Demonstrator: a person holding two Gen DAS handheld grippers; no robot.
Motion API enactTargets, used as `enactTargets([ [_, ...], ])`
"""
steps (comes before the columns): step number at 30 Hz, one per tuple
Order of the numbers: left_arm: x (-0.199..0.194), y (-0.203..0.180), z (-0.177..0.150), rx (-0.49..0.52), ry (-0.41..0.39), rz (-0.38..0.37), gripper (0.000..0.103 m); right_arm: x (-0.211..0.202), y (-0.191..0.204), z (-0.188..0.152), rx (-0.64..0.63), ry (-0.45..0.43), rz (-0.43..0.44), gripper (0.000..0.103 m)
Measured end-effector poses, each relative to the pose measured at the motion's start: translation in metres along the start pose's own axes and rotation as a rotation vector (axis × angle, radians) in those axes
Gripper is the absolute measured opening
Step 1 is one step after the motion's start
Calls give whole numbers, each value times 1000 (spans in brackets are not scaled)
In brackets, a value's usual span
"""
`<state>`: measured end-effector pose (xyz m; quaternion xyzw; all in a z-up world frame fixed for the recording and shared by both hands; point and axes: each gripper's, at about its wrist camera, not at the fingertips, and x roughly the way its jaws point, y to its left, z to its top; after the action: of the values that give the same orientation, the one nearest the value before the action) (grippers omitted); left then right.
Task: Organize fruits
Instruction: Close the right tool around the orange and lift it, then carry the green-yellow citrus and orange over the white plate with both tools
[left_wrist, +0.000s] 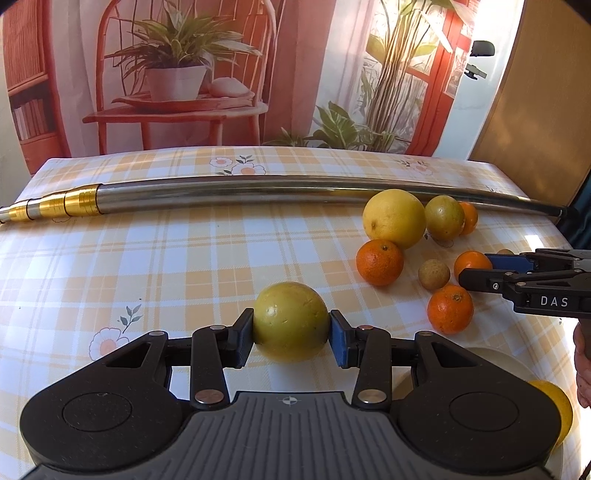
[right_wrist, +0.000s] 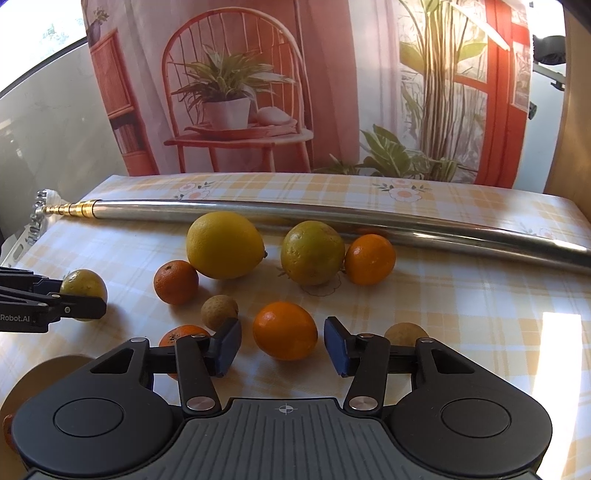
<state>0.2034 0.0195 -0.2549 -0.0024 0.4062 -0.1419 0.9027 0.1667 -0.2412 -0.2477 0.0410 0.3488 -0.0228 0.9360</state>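
**Gripping a green-yellow fruit on the left while the right gripper brackets an orange**

Reaching low and level over the checked tablecloth (left_wrist: 147, 258), the left gripper (left_wrist: 291, 334) has its two pads pressed against the sides of a round green-yellow fruit (left_wrist: 290, 321), jaws clamped on it. In the right wrist view this same fruit sits at about 9 o'clock, apart from the main cluster.

The right gripper (right_wrist: 282, 347) is also held low and level, its jaws apart, with a small orange (right_wrist: 285, 329) between the blue pads; a gap shows on each side, so neither pad touches it. A bit of a hand (left_wrist: 583, 365) shows at 3 o'clock in the left wrist view.

Beyond that orange, at 12 o'clock, lie a large yellow citrus (right_wrist: 224, 244), a mottled green fruit (right_wrist: 312, 252) and another orange (right_wrist: 370, 259) touching it. A dark orange (right_wrist: 176, 281) rests against the yellow citrus, and a small brown fruit (right_wrist: 218, 311) lies just beside the right gripper's left finger.

A long metal pole (right_wrist: 258, 212) runs across the far side of the table, behind the fruit. Open cloth spreads from 9 to 11 o'clock in the left wrist view, and at 3 o'clock in the right wrist view, up to the table's right edge.
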Motion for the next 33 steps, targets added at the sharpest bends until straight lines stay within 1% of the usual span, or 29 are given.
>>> enactTargets([
  [4, -2, -2, -2, 6, -4, 5, 44, 3, -3, -1, 18, 2, 0, 44],
  [5, -3, -2, -3, 6, -4, 6, 44, 4, -3, -1, 23, 4, 0, 41],
  [6, -4, -2, -3, 5, -3, 5, 44, 5, -4, -2, 28, 9, 2, 36],
  [10, -6, -2, -6, 0, -2, -1, 44, 3, -1, -5, 23, 7, -3, 36],
  [14, -8, -2, -9, -2, -4, 0, 44, -1, -3, -9, 45, 2, 2, 35],
  [23, -11, -6, -11, 5, -4, 22, 44, -5, -3, -12, 63, 0, -3, 35],
  [33, -21, -5, -16, 7, -23, 42, 44, -10, -4, -15, 74, -6, -8, 35],
])
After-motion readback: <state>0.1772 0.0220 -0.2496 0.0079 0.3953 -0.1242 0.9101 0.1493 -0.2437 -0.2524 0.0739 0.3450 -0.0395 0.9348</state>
